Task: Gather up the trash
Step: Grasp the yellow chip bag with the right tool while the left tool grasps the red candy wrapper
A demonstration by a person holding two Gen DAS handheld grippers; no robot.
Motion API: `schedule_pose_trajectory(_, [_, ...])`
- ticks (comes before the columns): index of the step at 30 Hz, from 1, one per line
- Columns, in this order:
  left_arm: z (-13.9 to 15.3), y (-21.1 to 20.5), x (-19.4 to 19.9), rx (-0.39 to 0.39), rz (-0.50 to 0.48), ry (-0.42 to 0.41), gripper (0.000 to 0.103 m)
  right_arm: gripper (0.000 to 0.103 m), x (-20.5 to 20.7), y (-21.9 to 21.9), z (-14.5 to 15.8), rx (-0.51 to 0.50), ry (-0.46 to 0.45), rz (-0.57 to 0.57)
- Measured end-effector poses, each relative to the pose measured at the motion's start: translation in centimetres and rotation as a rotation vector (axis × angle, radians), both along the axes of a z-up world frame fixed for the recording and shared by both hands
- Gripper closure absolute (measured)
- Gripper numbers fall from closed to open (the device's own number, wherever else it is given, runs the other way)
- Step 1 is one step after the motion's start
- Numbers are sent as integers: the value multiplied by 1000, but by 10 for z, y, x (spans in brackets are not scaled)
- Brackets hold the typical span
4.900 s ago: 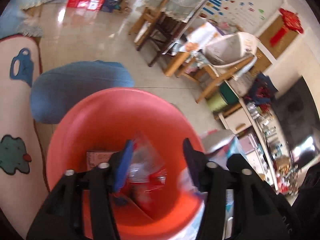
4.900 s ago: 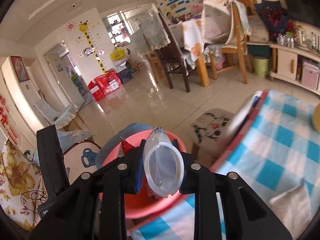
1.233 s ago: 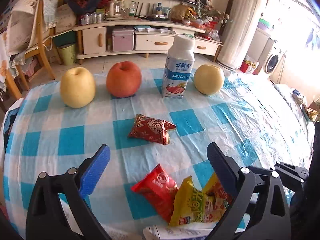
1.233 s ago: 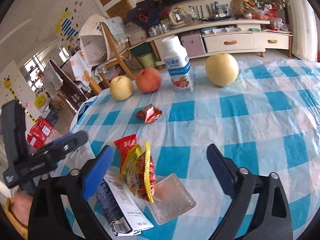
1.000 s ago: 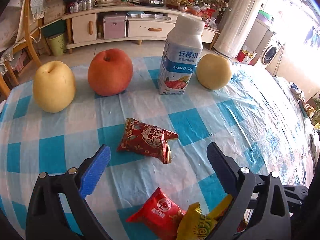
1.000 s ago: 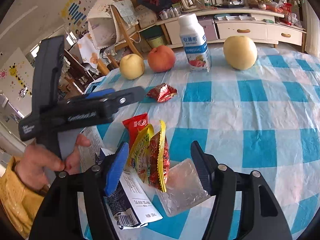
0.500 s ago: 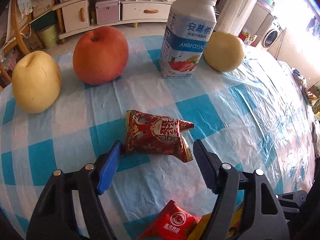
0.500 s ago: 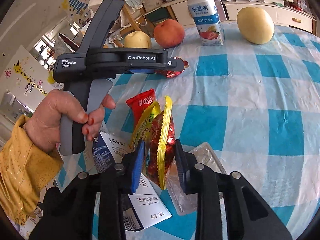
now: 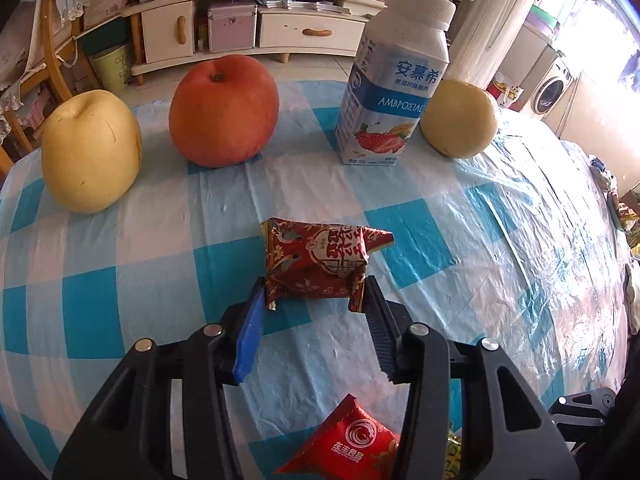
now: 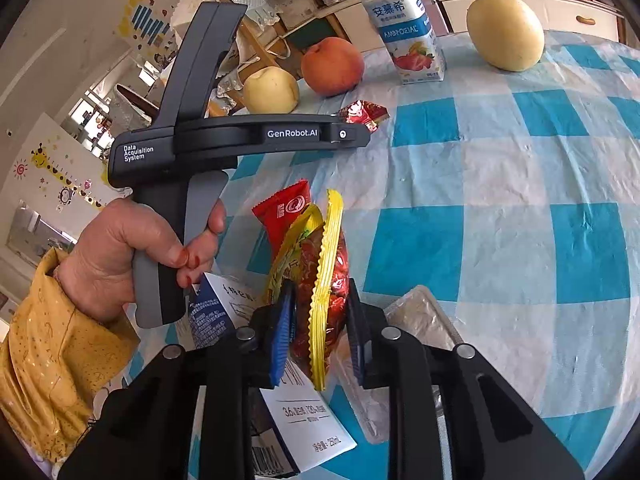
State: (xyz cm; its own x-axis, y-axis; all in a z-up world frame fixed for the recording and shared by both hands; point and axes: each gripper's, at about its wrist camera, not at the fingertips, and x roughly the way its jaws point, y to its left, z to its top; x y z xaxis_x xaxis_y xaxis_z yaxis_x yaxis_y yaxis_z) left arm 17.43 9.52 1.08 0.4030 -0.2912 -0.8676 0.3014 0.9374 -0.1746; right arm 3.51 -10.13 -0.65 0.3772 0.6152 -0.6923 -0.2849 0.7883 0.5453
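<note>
Left gripper (image 9: 314,298): I am squeezing it on the dark red snack packet (image 9: 320,262) – both fingers are touching the near end of the packet, one on each side
Dark red snack packet: it is lying on the blue and white checked tablecloth (image 9: 460,208), in front of the red apple (image 9: 223,110) and the yogurt drink bottle (image 9: 396,80)
Right gripper (image 10: 320,328): I am pinching it shut on the yellow-edged snack packet (image 10: 326,280), which is standing up on its edge between the fingers
Plain red packet (image 10: 286,210): it is sitting just behind the yellow-edged one, touching it
Clear plastic wrapper (image 10: 416,316): it is lying flat on the cloth, just right of the right gripper
White and blue carton (image 10: 298,408): it is lying flat under the right gripper – part of it is hidden
Fruit: a yellow pear (image 9: 92,152) is sitting left of the red apple, and another yellow pear (image 9: 460,118) is sitting right of the bottle, touching it or almost
Person's hand (image 10: 132,248): it is holding the handle of the left gripper, with red nails and a yellow sleeve
</note>
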Motion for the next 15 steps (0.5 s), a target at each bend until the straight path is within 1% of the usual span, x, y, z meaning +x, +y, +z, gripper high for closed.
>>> schedule_pose_trajectory(3, [1,3,-5,-15,14,-2,55,82,-2,-5,6,7,-28,-16])
schedule_pose_trajectory(6, [5,9,-11,-27,32,-12,55,83,-2,-9,8,16,-36,-30])
schedule_pose_trajectory(10, [20,23,-24,-53,58,-44,55,84,-5,-12,16,26,-70,-40])
schedule_pose_trajectory(15, [39,47,-49,-84,98,-85,55,85,-5,-27,24,49,-94,-88])
